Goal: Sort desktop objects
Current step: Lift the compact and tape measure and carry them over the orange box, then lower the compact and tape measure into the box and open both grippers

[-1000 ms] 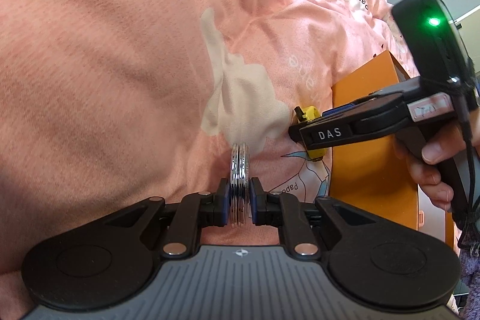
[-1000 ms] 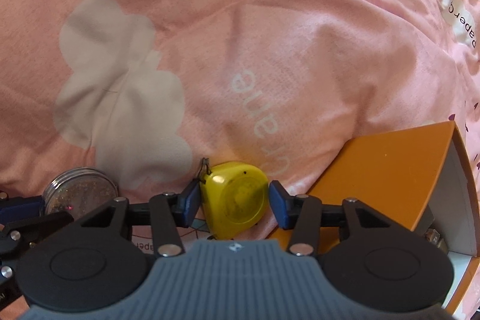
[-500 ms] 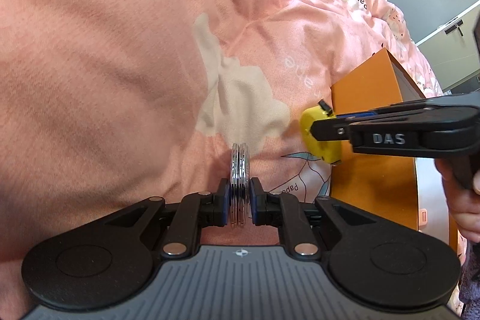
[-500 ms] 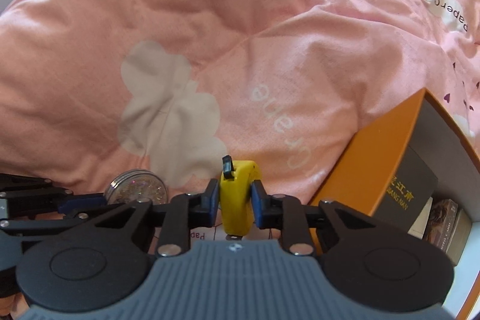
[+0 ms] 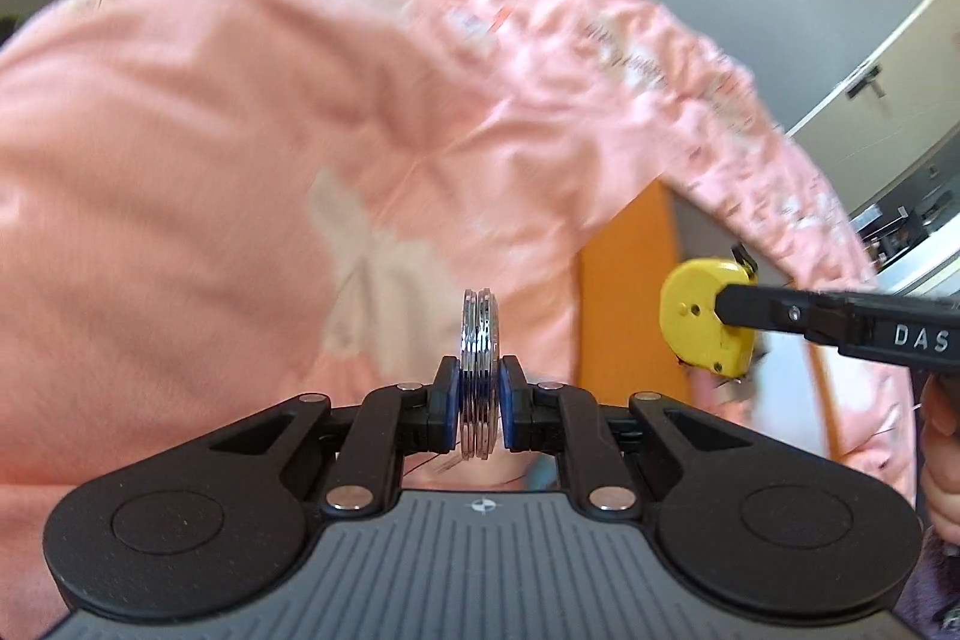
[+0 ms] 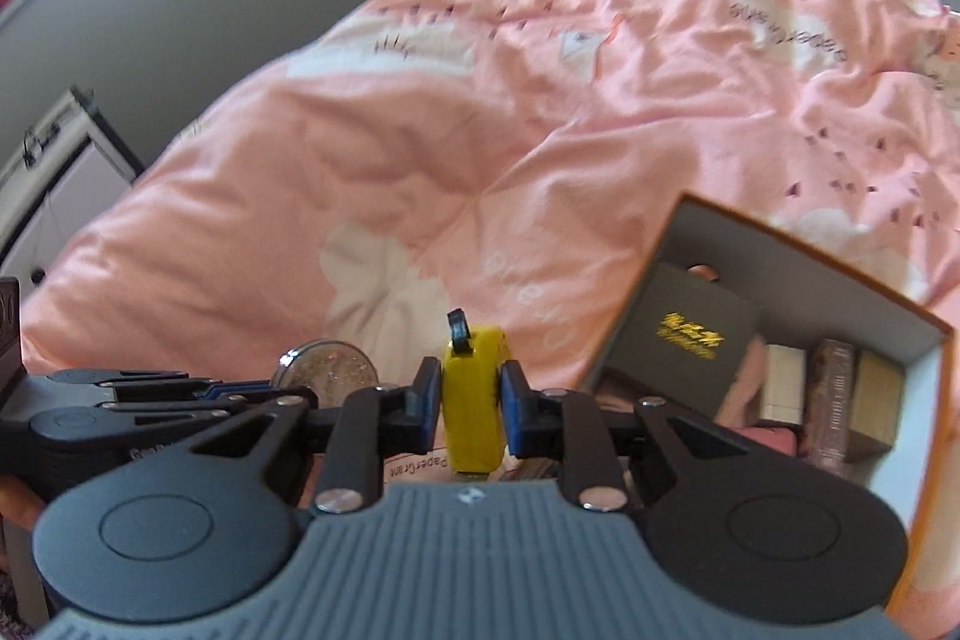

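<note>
Both claws loaded, lifted over the bed, box waiting at right.

Low centre of the left view: left claw [image 5: 480,403] clenched on a round glittery tin [image 5: 480,358], held on edge; rigid, slick metal, probably light, best pinched across the flat faces. Low centre of the right view: right claw [image 6: 471,400], jaws just closed, gripping a yellow tape measure [image 6: 474,388] by its flat sides; hard plastic, compact, likely hefty. Farther right: orange box [image 6: 942,400], open, holding a black carton [image 6: 690,346] and smaller packs. Beyond: pink quilt [image 6: 480,130].
</note>
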`<state>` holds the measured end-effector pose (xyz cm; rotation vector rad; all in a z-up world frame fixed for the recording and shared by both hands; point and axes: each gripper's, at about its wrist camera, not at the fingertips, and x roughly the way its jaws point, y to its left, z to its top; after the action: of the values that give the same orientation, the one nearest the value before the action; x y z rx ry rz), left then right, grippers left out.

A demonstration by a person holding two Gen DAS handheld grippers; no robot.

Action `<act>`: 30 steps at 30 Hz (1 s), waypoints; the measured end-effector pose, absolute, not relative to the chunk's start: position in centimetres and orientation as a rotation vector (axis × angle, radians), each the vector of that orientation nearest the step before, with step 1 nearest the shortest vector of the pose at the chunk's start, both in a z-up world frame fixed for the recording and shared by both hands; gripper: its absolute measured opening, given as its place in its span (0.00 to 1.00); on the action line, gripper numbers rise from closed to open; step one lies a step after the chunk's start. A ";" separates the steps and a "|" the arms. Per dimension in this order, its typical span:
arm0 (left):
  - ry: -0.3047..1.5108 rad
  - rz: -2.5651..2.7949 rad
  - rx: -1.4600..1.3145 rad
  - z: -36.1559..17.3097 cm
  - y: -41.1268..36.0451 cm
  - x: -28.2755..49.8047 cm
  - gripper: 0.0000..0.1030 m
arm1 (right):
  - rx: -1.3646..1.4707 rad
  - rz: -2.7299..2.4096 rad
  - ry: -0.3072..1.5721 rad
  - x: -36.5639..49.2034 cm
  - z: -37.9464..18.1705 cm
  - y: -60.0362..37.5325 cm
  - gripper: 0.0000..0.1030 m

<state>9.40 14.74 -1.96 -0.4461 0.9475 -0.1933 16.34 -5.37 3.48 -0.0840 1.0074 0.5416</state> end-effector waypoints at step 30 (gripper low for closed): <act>1.151 -0.601 -0.424 -5.9 -5.3 18.1 0.14 | 0.020 0.227 0.961 14.4 0.2 -21.8 0.21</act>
<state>18.14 -5.28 -5.90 -0.4236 1.1510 -0.6010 14.44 -21.76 0.19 0.0197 0.9607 0.2272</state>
